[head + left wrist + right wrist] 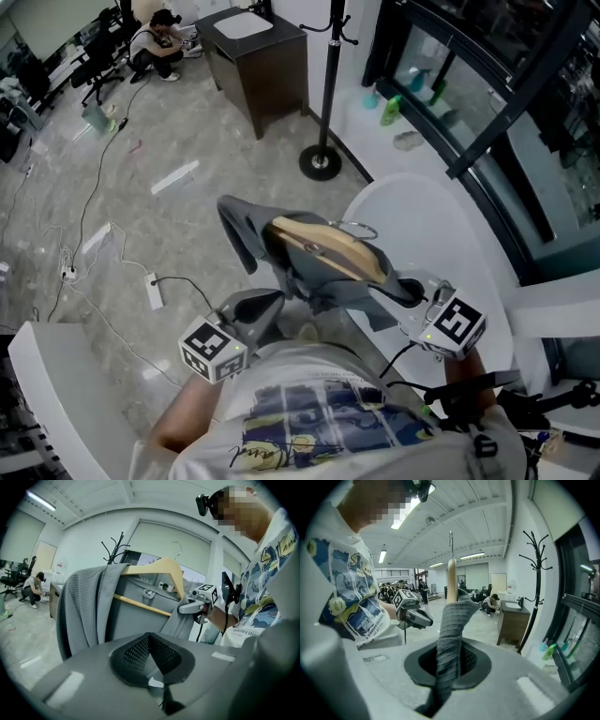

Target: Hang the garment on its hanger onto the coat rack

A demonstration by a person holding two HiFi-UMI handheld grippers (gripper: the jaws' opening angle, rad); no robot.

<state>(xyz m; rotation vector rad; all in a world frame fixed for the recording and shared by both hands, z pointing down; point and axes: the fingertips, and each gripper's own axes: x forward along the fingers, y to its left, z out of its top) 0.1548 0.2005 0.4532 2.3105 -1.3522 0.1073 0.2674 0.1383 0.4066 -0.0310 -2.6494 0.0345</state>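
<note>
A grey garment hangs over a wooden hanger with a metal hook, held up between my two grippers. My right gripper is shut on a fold of the grey fabric at one end of the hanger. My left gripper sits just below the other side of the garment; its jaws are shut with nothing between them. The black coat rack stands farther ahead on its round base, apart from the garment.
A dark wooden cabinet stands left of the rack. A white round table is under my right gripper. Cables and a power strip lie on the floor at left. A person crouches far back. Bottles stand by the glass wall.
</note>
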